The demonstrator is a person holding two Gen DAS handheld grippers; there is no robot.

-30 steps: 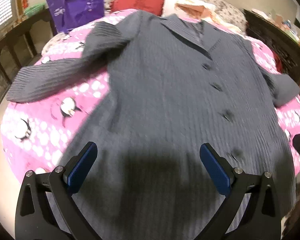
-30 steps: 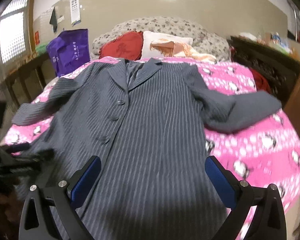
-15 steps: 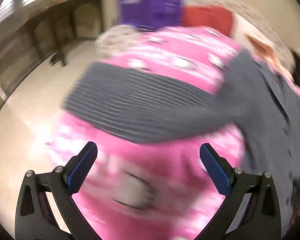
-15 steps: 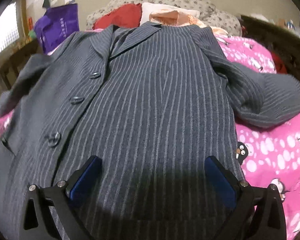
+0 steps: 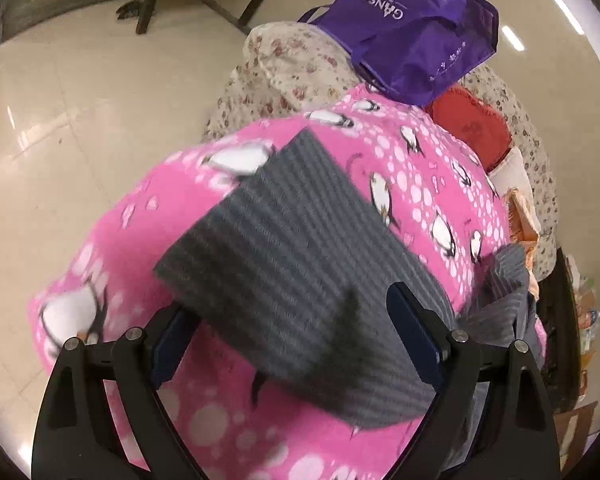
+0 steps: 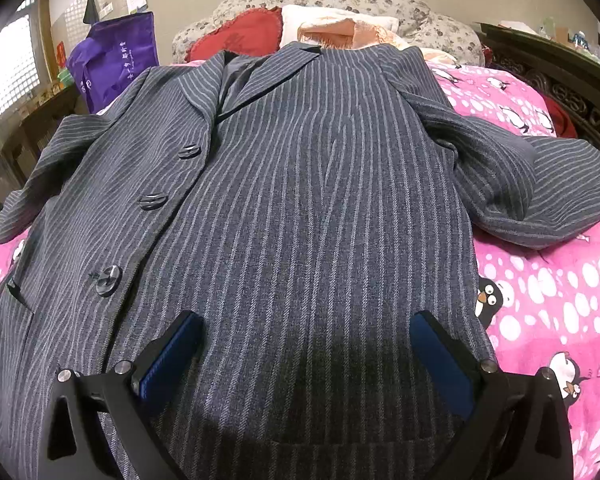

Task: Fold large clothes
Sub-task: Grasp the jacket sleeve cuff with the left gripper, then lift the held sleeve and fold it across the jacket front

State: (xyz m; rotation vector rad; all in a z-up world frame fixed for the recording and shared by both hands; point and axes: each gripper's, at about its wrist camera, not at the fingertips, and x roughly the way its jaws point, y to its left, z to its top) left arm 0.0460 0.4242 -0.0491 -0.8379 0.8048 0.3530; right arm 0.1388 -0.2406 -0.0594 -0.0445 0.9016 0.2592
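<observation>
Item one, far left of the bed: our left gripper (image 5: 288, 344), jaws wide but closing, with the cuff end of the coat's left sleeve (image 5: 284, 264) lying between them. We cannot see the pads pressing the cloth yet, so we count it as not gripped. The sleeve runs straight out over the pink penguin blanket (image 5: 400, 168) toward the bed's edge, which we judge is why this gripper has gone to the cuff: it is the farthest free end to carry inward for a fold.

Item two, beyond the sleeve: a purple bag (image 5: 408, 28) standing on the floral bedding (image 5: 292, 64), with a red cushion (image 5: 468, 120) just beside it, all clear of the work.

Item three, centre: the grey pinstriped coat (image 6: 300, 200), laid flat, front up, collar toward the pillows, its three buttons (image 6: 108, 280) in a line left of centre. Spread open like this, it is ready for the sleeves to be brought in first.

Item four, over the coat's lower front: our right gripper (image 6: 306, 356), spread wide, nothing pinched, low over the cloth, likely placed to steady it.

Item five, right: the coat's other sleeve (image 6: 540, 188), bunched and bent on the blanket, not yet folded in.
</observation>
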